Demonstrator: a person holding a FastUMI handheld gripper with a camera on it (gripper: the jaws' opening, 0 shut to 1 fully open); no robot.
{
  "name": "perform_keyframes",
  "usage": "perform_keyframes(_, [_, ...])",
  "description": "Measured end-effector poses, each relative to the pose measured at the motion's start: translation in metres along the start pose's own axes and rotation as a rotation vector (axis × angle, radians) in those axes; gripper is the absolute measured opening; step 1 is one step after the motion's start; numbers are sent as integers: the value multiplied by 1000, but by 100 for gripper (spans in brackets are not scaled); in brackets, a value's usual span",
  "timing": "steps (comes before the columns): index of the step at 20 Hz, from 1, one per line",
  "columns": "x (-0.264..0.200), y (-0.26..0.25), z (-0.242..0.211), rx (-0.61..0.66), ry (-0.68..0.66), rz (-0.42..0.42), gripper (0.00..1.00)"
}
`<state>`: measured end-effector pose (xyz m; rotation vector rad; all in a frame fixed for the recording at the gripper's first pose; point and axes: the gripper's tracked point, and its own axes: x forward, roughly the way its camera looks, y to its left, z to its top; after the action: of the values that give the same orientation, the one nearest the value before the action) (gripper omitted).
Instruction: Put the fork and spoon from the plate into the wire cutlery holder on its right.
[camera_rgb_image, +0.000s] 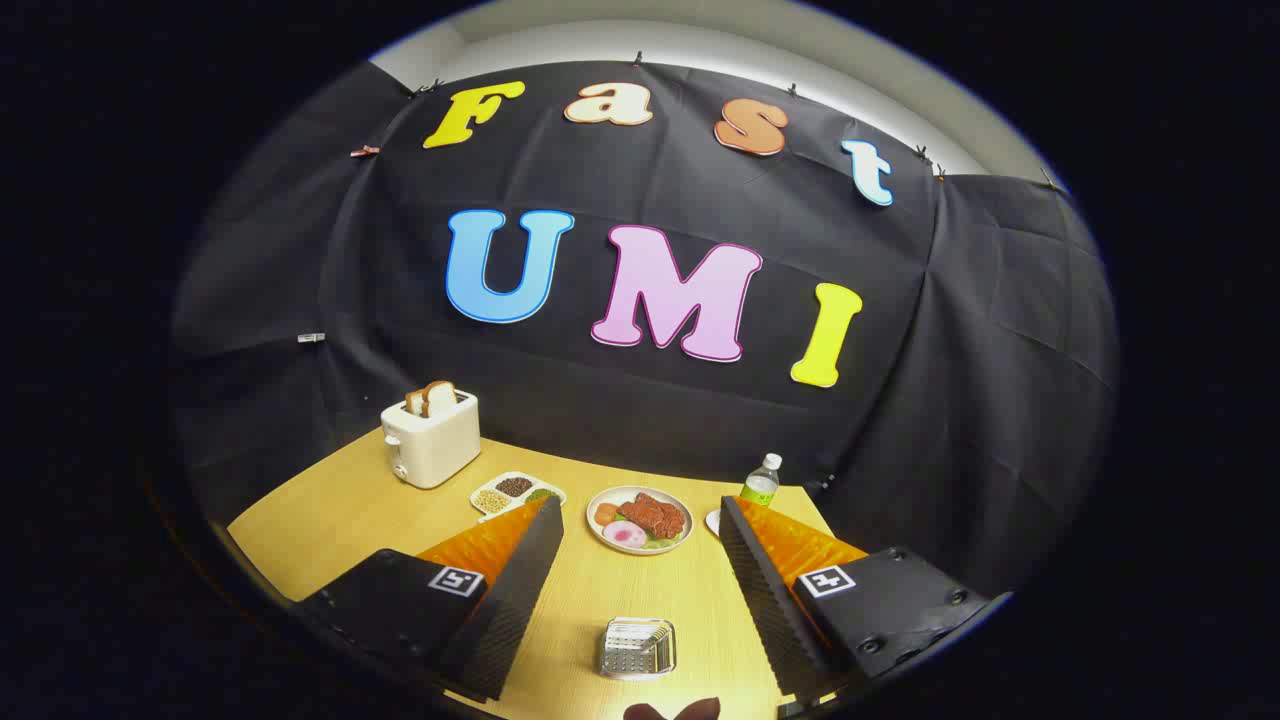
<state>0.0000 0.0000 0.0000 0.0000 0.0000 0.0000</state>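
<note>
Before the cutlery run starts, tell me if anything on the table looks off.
Nothing stands out. The toaster, food plate, bottle and wire holder all sit upright on the table; the gripper is open, empty.

Mount: rides on the gripper (640, 590)
Facing: forward, slightly down over the wire cutlery holder (637, 648)
Height: well above the holder

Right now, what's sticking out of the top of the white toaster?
Two slices of bread stand in the slots of the toaster, tops poking out. Their lower parts are hidden inside it. The gripper is far from it, fingers open over the table.
</note>
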Motion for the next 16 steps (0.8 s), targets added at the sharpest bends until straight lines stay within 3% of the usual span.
perform_keyframes(16, [3, 4, 1, 0, 1, -2, 98])
